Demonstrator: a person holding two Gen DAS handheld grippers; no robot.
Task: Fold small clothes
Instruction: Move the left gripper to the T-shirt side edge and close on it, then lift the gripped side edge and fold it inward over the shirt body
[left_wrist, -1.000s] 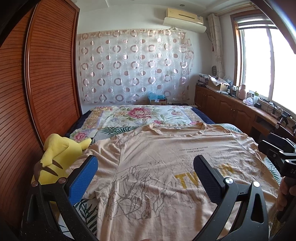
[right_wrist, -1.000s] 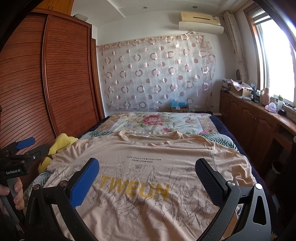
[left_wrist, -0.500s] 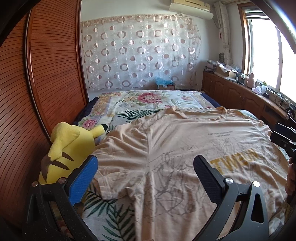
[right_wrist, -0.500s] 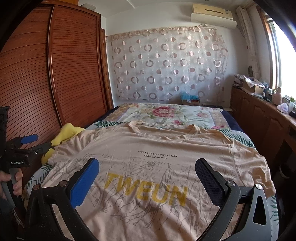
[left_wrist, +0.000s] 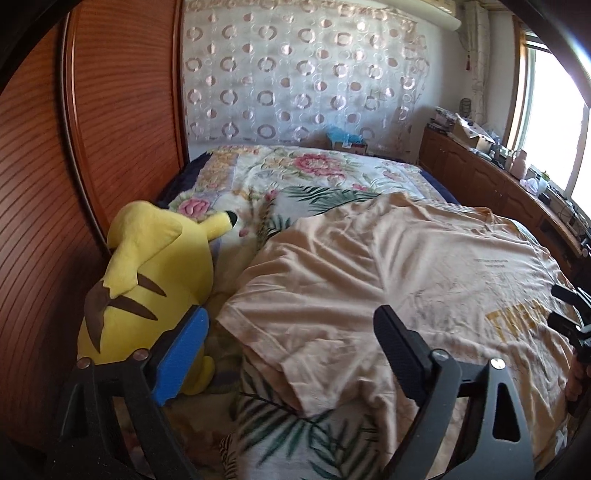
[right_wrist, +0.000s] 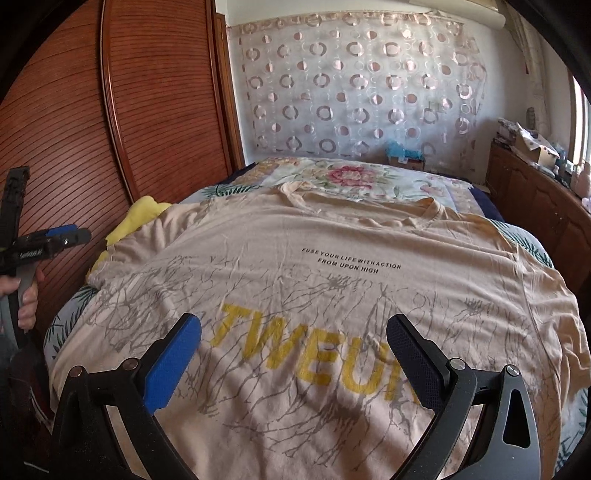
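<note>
- the shirt lies flat and face up on the bed, neck toward the far curtain, print and lettering showing; no fold is visible in it, so by the look of it the folding has not started.
- left gripper: jaws spread wide, nothing between them. it hangs over the shirt's left sleeve, which lies spread with some wrinkles near the bed's edge.
- right gripper: jaws equally wide apart, empty, poised above the yellow lettering low on the chest.
- a yellow plush sits just beside the sleeve, against the wardrobe; whether cloth touches it i cannot tell.
- left to do, as i judge it: every fold. the left sleeve looks the likely first grab, brought in over the body.
- watch the plush: it could snag the sleeve.
</note>
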